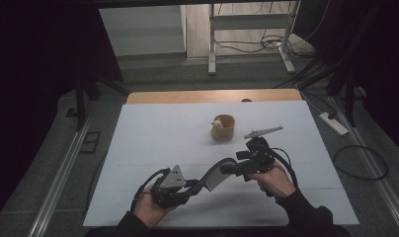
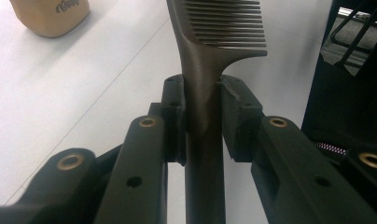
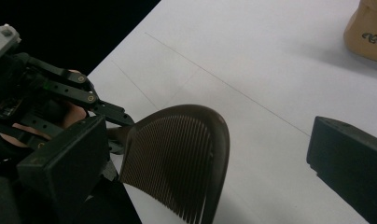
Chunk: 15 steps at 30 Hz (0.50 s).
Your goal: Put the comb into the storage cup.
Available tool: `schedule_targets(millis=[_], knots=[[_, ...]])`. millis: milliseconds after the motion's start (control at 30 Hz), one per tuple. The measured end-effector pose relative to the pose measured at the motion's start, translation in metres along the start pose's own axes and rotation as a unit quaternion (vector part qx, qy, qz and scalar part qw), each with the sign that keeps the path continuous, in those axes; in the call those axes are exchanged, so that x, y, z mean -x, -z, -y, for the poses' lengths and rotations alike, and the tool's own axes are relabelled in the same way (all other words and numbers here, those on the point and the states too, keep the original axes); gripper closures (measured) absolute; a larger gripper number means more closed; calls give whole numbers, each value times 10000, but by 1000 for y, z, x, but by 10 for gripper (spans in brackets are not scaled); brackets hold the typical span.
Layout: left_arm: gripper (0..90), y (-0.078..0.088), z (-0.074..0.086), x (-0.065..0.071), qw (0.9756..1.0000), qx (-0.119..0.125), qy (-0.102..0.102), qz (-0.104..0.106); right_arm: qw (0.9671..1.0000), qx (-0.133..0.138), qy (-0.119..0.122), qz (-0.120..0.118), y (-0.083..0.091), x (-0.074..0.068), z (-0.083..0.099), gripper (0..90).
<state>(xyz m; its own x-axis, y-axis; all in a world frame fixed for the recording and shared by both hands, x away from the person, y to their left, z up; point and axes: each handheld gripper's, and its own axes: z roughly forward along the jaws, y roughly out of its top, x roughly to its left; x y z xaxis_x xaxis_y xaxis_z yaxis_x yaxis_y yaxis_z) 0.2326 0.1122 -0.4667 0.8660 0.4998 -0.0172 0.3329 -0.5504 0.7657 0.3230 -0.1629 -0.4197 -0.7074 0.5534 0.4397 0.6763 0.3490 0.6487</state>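
While the left gripper (image 1: 195, 185) clamped the handle of the dark comb (image 1: 215, 174) near the front edge of the white table (image 1: 153, 133), the comb's toothed end stood between the parted jaws of the right gripper (image 1: 226, 169), untouched by either. Toward the far edge sat a tan cup (image 1: 222, 127), with a grey clip (image 1: 262, 132) beside it.
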Motion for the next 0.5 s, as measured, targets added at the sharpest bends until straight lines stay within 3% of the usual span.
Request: schedule_targets(millis=[400,500], knots=[[717,0,0,1,10000,36,-43,-12,9999,-159,20,32,-9,-3,-8,0],[717,0,0,1,10000,46,-45,-30,9998,-152,-67,-61,-10,0,-8,60]])
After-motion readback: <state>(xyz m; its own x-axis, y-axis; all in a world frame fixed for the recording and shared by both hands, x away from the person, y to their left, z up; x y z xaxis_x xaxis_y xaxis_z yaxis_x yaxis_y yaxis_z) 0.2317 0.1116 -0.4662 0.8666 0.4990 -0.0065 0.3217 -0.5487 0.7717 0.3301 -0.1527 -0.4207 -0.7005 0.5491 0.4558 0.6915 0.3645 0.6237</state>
